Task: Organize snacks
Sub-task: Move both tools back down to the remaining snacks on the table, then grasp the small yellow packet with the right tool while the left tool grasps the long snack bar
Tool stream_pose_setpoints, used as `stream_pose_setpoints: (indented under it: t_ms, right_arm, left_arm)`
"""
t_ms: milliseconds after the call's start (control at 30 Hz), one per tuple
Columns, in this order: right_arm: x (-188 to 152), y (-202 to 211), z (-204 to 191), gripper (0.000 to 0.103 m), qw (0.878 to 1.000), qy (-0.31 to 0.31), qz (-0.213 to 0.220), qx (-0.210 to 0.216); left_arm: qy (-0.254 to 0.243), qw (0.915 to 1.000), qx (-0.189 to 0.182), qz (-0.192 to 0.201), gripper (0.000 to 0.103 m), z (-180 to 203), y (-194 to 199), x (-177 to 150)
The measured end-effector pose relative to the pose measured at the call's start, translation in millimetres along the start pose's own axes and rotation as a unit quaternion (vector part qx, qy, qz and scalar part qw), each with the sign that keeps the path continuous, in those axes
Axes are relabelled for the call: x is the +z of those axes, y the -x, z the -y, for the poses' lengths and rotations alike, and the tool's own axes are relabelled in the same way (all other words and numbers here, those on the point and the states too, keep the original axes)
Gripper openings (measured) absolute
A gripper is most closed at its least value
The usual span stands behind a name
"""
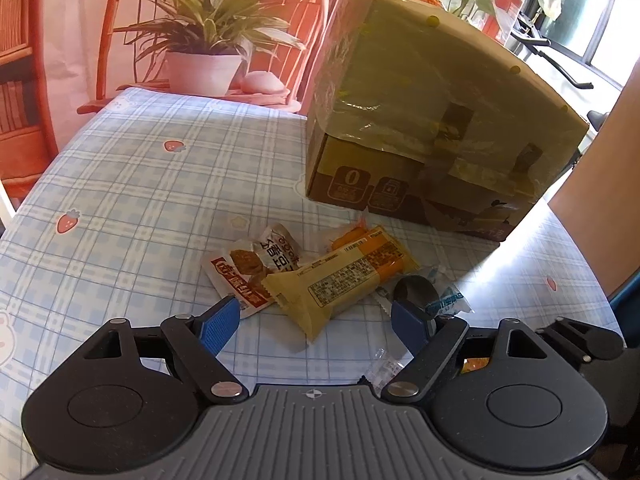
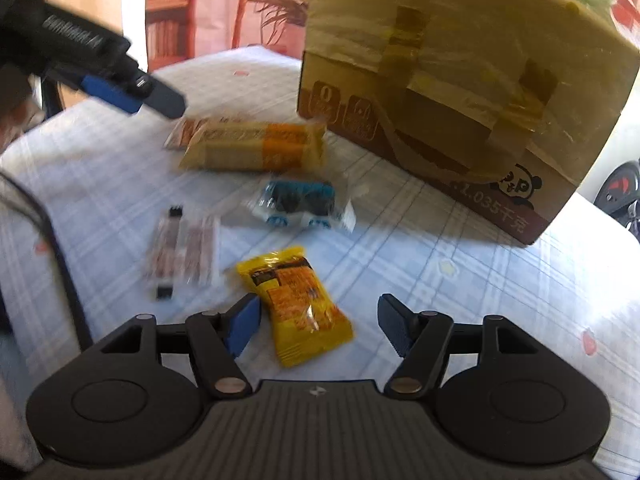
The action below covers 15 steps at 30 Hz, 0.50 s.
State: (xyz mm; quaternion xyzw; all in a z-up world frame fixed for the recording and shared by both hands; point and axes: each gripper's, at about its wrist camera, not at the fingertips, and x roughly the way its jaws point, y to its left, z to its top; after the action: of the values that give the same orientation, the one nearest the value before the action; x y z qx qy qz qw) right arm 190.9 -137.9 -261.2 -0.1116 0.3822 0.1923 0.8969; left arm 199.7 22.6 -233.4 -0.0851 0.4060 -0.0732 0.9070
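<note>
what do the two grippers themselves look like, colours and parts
Both match: the left gripper and right gripper have a ribbed grey-black body, two round black discs, black linkage arms with silver pivot pins, and blue textured finger pads. A small white emblem marks each body. A black cable runs at the right view's left edge.

One cardboard box (image 2: 460, 92) stands on the one checked tablecloth (image 1: 132, 200). Loose snacks in the right wrist view number at least five: one long pale-yellow-and-orange bar (image 2: 256, 146), one red-and-white packet (image 2: 188, 130) partly under it, one blue-and-clear cookie pack (image 2: 304, 204), one clear twin-strip packet (image 2: 184, 248) and one bright yellow pouch (image 2: 300, 304). The left wrist view adds one grey-and-white packet (image 1: 278, 254), one potted plant (image 1: 208, 40) and one chair (image 1: 132, 20); both views together show two grippers (image 1: 316, 320) (image 2: 318, 326).
</note>
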Motion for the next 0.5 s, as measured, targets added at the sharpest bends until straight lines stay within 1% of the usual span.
stream_pose_setpoints:
  t_ms: [33,67,133,167,200,233,300,367,433,500]
  right_arm:
    - [-0.1,-2.5,4.2,0.064,1.000,-0.015,0.005,0.012]
    - [0.1,-5.2,7.4,0.060,0.999,-0.030,0.008,0.021]
    - [1.0,-9.1,10.7,0.058,0.998,-0.053,0.015,0.026]
    - [0.7,-8.8,10.3,0.053,0.998,-0.055,0.018,0.022]
    - [0.6,-8.1,10.3,0.042,0.998,-0.054,0.021,0.021]
    - [0.8,-7.2,11.2,0.038,0.998,-0.057,0.024,0.021]
    - [-0.6,-6.1,15.3,0.036,0.997,-0.065,0.029,0.015]
    - [-4.1,-4.3,24.4,0.036,0.995,-0.088,0.035,-0.005]
    - [-9.7,-1.6,36.7,0.036,0.991,-0.125,0.043,-0.023]
    - [-16.1,0.5,44.3,0.036,0.987,-0.149,0.053,-0.028]
  left_arm:
    - [0.001,1.0000,0.000,-0.001,0.084,0.0,-0.3,-0.2]
    - [0.002,1.0000,-0.001,-0.002,0.084,0.2,-0.7,-0.4]
    - [0.002,1.0000,-0.001,-0.004,0.084,0.5,-2.5,-1.0]
    - [0.001,1.0000,-0.001,-0.006,0.084,0.5,-3.7,-1.3]
    - [0.000,1.0000,-0.001,-0.008,0.084,0.7,-5.1,-1.7]
    - [-0.002,1.0000,-0.002,-0.009,0.084,0.0,-6.8,-1.6]
    - [-0.004,0.9999,-0.007,-0.011,0.084,-1.3,-10.0,-1.0]
    - [-0.008,0.9998,-0.014,-0.009,0.084,-3.1,-14.0,1.3]
    - [-0.023,0.9996,-0.013,-0.006,0.083,-2.8,-19.1,6.8]
    - [-0.046,0.9986,-0.024,-0.009,0.083,-1.1,-27.5,15.8]
